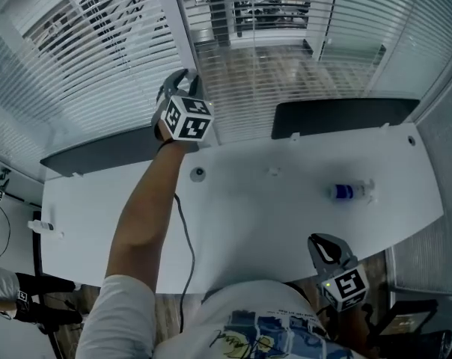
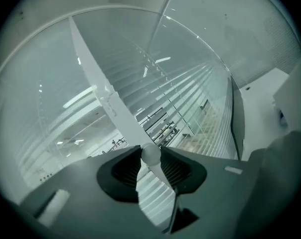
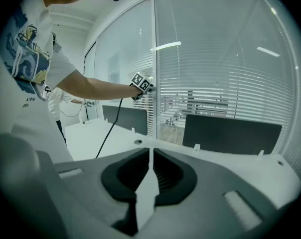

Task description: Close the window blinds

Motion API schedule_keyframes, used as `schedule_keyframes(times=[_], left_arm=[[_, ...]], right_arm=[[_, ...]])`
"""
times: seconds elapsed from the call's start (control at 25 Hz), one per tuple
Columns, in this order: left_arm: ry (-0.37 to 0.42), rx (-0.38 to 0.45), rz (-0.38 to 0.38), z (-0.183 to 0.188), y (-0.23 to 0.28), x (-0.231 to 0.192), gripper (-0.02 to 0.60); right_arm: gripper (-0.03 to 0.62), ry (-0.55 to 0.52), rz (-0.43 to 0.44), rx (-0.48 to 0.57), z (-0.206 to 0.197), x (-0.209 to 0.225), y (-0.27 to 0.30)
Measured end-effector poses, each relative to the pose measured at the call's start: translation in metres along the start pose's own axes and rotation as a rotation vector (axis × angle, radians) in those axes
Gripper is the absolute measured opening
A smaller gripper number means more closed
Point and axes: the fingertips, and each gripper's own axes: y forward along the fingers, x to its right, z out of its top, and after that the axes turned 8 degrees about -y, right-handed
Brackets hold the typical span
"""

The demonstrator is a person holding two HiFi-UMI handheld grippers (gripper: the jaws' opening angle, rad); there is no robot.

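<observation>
Head view first: my left gripper (image 1: 179, 79) was out at the end of a straight arm, hard up against the blinds (image 1: 99, 43) beside the white window post (image 1: 182, 21). From up there its marker cube covered the fingertips, so I couldn't read the grip at all. The slats stood tilted open, with the room beyond showing through. My right gripper (image 1: 325, 247) hung low by my body at the near edge of the white desk (image 1: 248, 223), partly cut off by my shirt. A bottle (image 1: 351, 191) lay on the desk, well apart from both tools. Left gripper view settled what the head camera hid: the two dark pads were pressed in from either side on the rounded white wand (image 2: 150, 156), which ran up and away to the left across the slats. Right gripper view: jaws drawn together to a thin slit with nothing between them, and across the desk it caught the left tool side-on, up at the post between the two panes.
</observation>
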Motion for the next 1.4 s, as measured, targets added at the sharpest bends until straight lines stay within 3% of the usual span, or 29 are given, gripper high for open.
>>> schedule_keyframes(times=[0.52,0.72,0.92,1.08,1.16,1.24,1.4], left_arm=[[-0.236,0.022,-0.012,0.003,-0.006,-0.004,0.129],[-0.379,0.039,-0.018,0.002,-0.006,-0.009,0.129],[-0.607,0.048,-0.034,-0.001,-0.006,-0.010,0.129],[-0.709,0.059,-0.034,-0.003,-0.004,-0.013,0.129],[-0.699,0.056,-0.038,-0.003,-0.004,-0.013,0.132],[-0.619,0.044,-0.036,-0.004,-0.004,-0.013,0.138],[-0.316,0.031,-0.013,-0.004,-0.009,-0.011,0.164]], right_arm=[[0.015,-0.003,0.004,0.012,0.000,-0.001,0.000],[0.015,0.004,0.007,0.007,0.001,-0.002,0.001],[0.015,0.005,0.003,0.010,0.000,0.000,-0.001],[0.015,-0.004,0.004,0.012,-0.002,0.001,-0.001],[0.015,-0.001,0.002,0.014,-0.003,0.002,-0.001],[0.015,-0.003,-0.002,0.021,-0.003,0.002,-0.002],[0.015,-0.007,-0.011,0.019,-0.001,0.005,-0.004]])
